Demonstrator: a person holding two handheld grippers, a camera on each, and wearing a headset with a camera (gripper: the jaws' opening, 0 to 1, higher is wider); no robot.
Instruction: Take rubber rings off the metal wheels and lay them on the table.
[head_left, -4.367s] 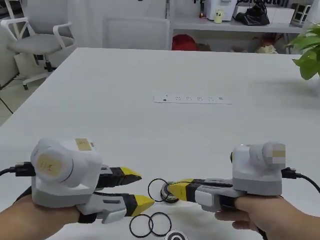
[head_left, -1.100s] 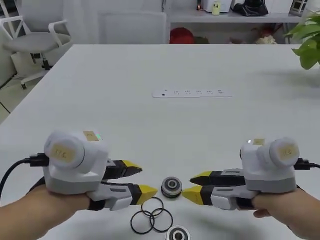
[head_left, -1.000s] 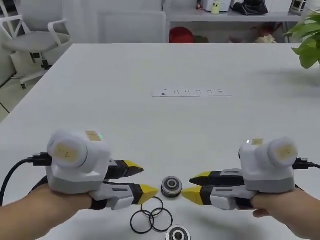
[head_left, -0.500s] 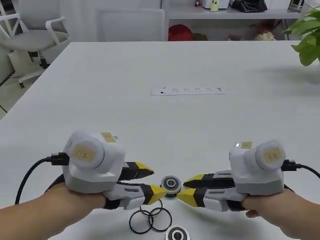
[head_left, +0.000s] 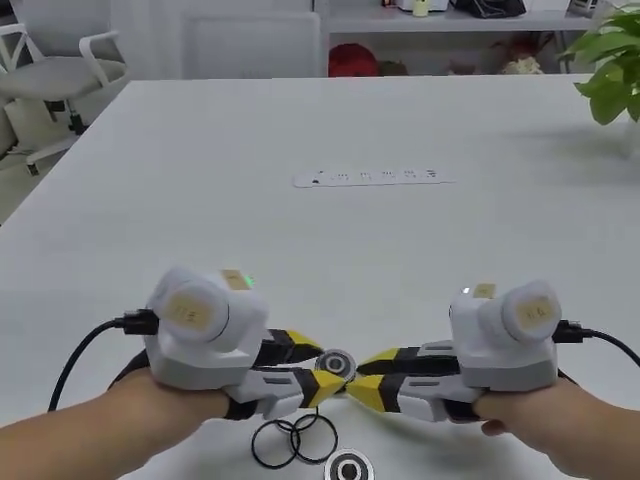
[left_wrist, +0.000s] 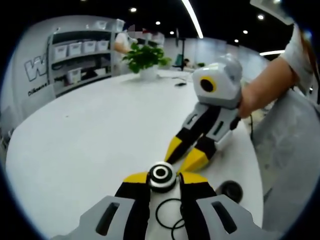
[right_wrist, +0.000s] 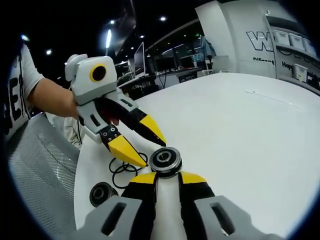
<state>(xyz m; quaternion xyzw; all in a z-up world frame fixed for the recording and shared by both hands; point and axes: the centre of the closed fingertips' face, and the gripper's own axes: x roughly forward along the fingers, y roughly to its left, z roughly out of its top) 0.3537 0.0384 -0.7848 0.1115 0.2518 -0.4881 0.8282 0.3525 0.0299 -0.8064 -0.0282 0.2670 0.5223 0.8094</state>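
Past the metal wheel (head_left: 335, 364) the table (head_left: 300, 130) lies bare as far as the power strip (head_left: 370, 178), so I have free passage forward and out to both sides. Close in it's tight. The left gripper (head_left: 324, 369) and right gripper (head_left: 358, 376) nearly meet tip to tip at the wheel, and loose rubber rings (head_left: 295, 440) and a second wheel (head_left: 350, 468) lie just behind, toward me.
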